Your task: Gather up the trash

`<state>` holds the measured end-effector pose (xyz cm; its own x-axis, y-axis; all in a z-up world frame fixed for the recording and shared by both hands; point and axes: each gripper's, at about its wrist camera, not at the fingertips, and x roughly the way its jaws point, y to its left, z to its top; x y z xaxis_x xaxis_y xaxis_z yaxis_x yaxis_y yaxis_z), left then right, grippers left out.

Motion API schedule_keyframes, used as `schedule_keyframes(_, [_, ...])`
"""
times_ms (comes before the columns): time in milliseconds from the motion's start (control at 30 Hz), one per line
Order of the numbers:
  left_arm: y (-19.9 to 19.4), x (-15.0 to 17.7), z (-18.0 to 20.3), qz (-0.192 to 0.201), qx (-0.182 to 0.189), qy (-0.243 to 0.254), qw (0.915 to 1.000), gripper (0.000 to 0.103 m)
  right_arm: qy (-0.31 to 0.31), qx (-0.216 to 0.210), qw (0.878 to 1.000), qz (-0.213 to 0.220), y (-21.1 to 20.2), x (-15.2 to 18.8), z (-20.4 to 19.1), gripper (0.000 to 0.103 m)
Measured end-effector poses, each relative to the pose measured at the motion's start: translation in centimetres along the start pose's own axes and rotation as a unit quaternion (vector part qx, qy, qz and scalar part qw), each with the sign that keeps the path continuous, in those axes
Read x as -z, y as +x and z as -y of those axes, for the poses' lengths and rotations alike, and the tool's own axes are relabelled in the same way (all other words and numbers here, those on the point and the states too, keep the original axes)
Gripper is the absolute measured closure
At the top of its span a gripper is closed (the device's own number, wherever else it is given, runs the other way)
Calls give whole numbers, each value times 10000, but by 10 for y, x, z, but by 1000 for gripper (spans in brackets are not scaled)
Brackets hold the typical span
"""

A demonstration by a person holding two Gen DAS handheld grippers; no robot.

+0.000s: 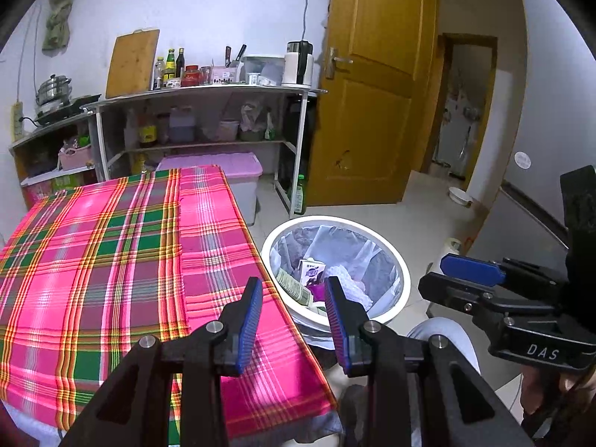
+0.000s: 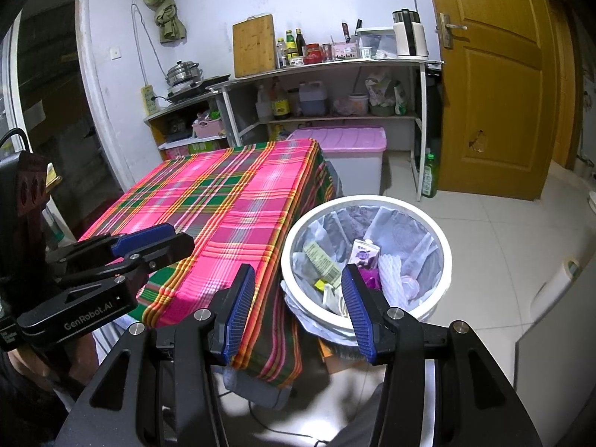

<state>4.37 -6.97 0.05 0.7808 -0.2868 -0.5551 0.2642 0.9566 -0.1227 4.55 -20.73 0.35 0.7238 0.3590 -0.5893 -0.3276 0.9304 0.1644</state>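
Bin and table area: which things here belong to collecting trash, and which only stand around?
Job things:
bin
carton in the bin
wrappers in the bin
left gripper, open
right gripper, open

Only standing around:
tablecloth
pink box
kettle
cutting board
door

A plaid tablecloth [image 1: 111, 260] fronts a cluttered shelf [image 1: 208, 91], a pink-lidded bin [image 1: 223, 164] and wooden door [image 1: 376, 85].

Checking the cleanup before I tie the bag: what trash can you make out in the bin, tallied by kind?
Drink carton: 1
Green-labelled packet: 1
White foam net: 1
Purple wrapper: 1
Total: 4 clearly visible in the bin; the smaller scraps underneath are too unclear to count.
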Motion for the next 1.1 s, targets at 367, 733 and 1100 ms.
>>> schedule_keyframes(367, [0,3,-1,-17,-97,1,10000,69,3,-5,10000,-29,-1,2,-2,54])
schedule_keyframes(733, [0,2,-1,-45,-101,7,9999,69,18,-2,10000,-60,0,4,-5,54])
schedule_keyframes(1100, [1,3,-2,-64,-105,-1,9999,69,41,-11,9999,-99,5,3,-4,54])
